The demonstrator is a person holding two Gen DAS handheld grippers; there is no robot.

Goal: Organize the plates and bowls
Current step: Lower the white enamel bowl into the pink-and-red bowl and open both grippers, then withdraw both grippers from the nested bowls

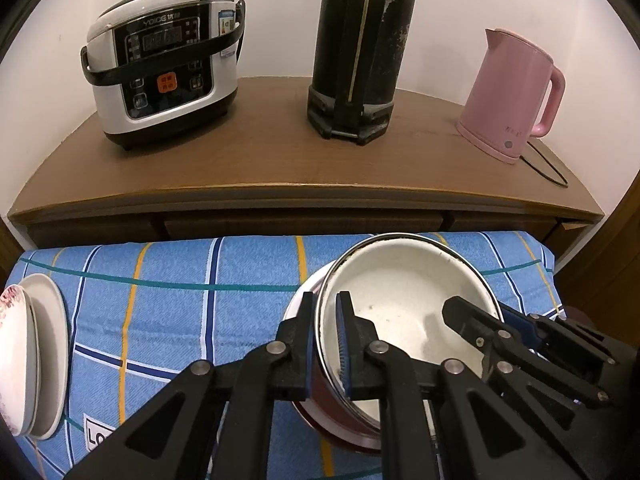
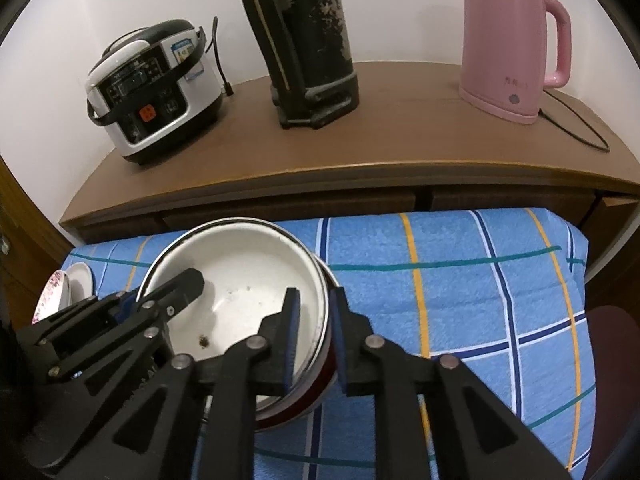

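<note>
The enamel bowl, white inside and dark red outside, sits on the blue checked cloth, apparently nested in another dish. Left tongs pinch its left wall, narrow; right tongs straddle its right wall, slightly slack, contact uncertain. A plate stack lies well apart to the left. The dish beneath is mostly hidden.
</note>
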